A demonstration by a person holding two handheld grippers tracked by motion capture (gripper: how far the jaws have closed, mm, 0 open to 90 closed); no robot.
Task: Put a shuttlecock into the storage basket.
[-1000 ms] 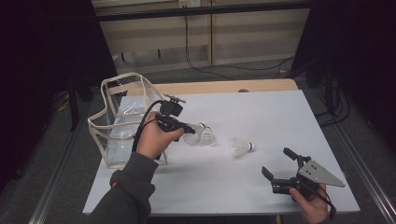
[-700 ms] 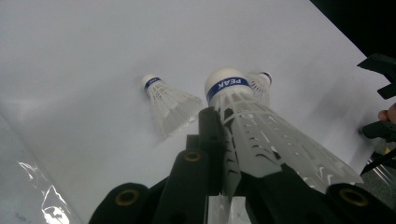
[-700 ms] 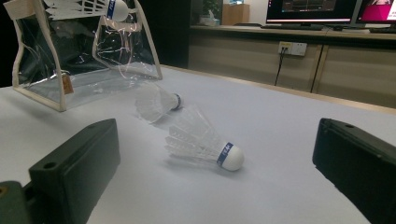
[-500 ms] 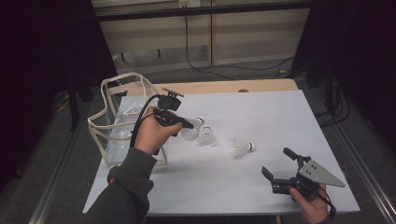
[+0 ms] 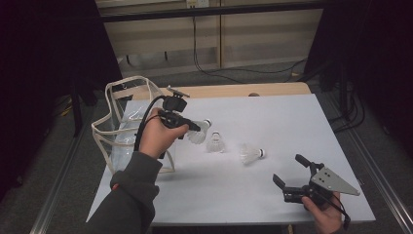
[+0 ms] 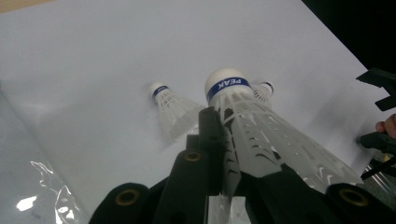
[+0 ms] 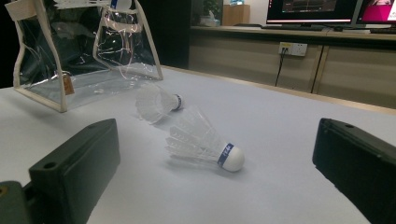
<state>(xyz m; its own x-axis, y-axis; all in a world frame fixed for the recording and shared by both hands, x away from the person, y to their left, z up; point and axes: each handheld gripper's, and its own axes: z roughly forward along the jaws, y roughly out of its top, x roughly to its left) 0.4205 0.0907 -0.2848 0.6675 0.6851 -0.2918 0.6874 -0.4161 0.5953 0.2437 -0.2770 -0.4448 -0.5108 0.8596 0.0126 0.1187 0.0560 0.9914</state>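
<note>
- The left gripper (image 5: 191,126) pinches a shuttlecock (image 6: 243,121) by its skirt, lifted beside the clear bag (image 5: 122,122).
- Squeezing harder could crush the skirt.
- The right gripper (image 5: 291,177) rests spread near the front edge.

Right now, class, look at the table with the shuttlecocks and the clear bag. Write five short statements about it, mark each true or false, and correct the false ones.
1. The left gripper is shut on a shuttlecock. True.
2. The right gripper holds a shuttlecock. False: its fingers are open and hold nothing.
3. Two shuttlecocks lie loose on the table. True: the middle shuttlecock and the right shuttlecock.
4. The clear bag sits at the table's right edge. False: it stands at the left edge.
5. The held shuttlecock has a red band. False: the band is blue.
</note>
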